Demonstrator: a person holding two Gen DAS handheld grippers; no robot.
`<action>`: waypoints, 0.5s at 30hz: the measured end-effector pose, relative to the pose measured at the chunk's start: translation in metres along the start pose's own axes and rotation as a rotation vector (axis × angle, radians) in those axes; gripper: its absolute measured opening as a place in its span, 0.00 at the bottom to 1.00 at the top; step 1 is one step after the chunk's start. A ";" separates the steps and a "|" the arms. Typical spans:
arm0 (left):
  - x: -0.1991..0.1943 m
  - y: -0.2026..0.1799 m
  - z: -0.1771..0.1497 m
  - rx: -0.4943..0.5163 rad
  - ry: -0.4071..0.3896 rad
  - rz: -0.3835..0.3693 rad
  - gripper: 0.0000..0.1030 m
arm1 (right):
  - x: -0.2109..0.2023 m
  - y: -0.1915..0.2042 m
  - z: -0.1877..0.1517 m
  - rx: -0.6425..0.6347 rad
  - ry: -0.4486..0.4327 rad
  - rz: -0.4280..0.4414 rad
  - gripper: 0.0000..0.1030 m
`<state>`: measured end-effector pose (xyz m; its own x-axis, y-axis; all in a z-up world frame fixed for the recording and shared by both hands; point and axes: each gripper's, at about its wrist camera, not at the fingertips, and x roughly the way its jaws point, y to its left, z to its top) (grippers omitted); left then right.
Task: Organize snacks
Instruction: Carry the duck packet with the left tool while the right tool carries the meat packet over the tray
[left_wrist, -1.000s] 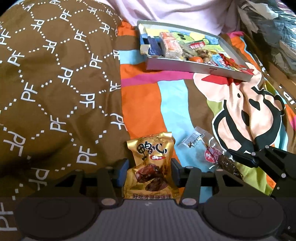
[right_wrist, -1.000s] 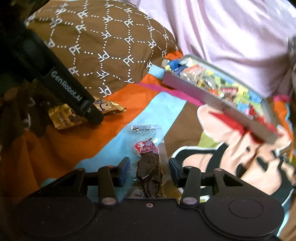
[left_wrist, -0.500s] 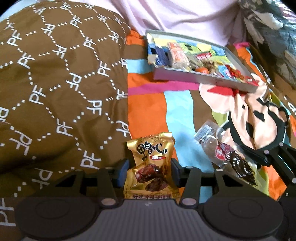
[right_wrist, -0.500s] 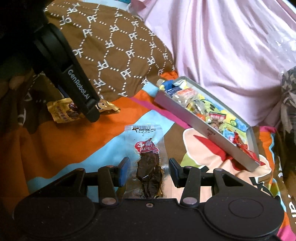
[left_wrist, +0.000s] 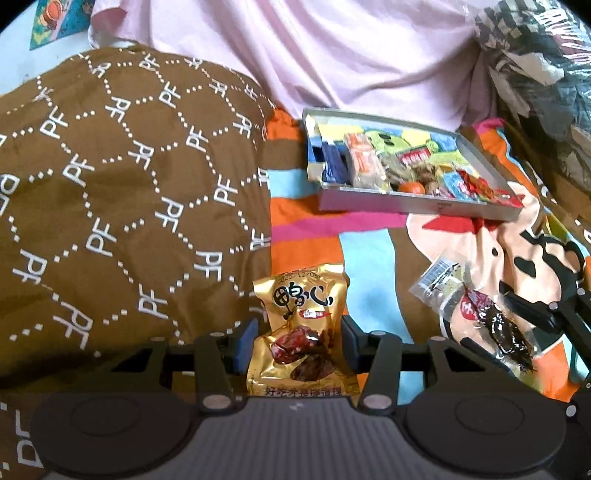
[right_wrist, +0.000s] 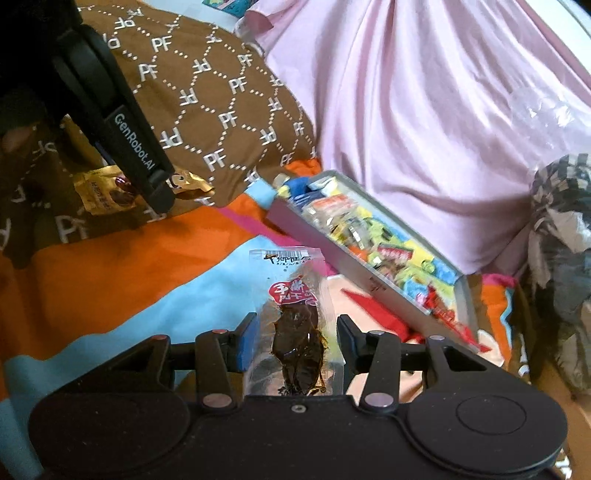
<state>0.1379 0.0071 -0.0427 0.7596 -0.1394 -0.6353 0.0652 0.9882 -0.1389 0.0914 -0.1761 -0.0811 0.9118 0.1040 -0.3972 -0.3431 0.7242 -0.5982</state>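
My left gripper (left_wrist: 298, 341) is shut on a gold snack packet (left_wrist: 301, 332) and holds it above the bedspread. My right gripper (right_wrist: 295, 341) is shut on a clear packet of dark dried meat (right_wrist: 295, 325), also lifted. In the left wrist view that clear packet (left_wrist: 476, 314) hangs at the right in the other gripper. In the right wrist view the gold packet (right_wrist: 107, 188) shows at the left. A grey tray (left_wrist: 417, 203) with several snacks lies ahead; it also shows in the right wrist view (right_wrist: 332, 258).
A brown patterned pillow (left_wrist: 122, 203) bulges at the left. Pink cloth (left_wrist: 332, 55) rises behind the tray. A colourful cartoon bedspread (left_wrist: 362, 251) lies below. Crumpled plastic bags (left_wrist: 535, 74) pile at the far right.
Both grippers have risen and tilted up with their packets still held. The tray now sits lower in both views and more pink cloth shows behind it.
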 end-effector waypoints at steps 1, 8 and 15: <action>0.000 -0.001 0.002 0.002 -0.009 0.010 0.51 | 0.003 -0.003 0.001 0.000 -0.007 -0.010 0.46; 0.013 -0.024 0.033 -0.015 -0.058 -0.023 0.51 | 0.026 -0.036 0.006 0.040 -0.052 -0.078 0.46; 0.048 -0.048 0.079 -0.045 -0.148 -0.086 0.51 | 0.057 -0.097 0.026 0.123 -0.084 -0.063 0.46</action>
<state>0.2221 -0.0418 -0.0066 0.8397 -0.2094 -0.5010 0.1077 0.9685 -0.2243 0.1825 -0.2228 -0.0280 0.9482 0.1084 -0.2986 -0.2588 0.8088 -0.5280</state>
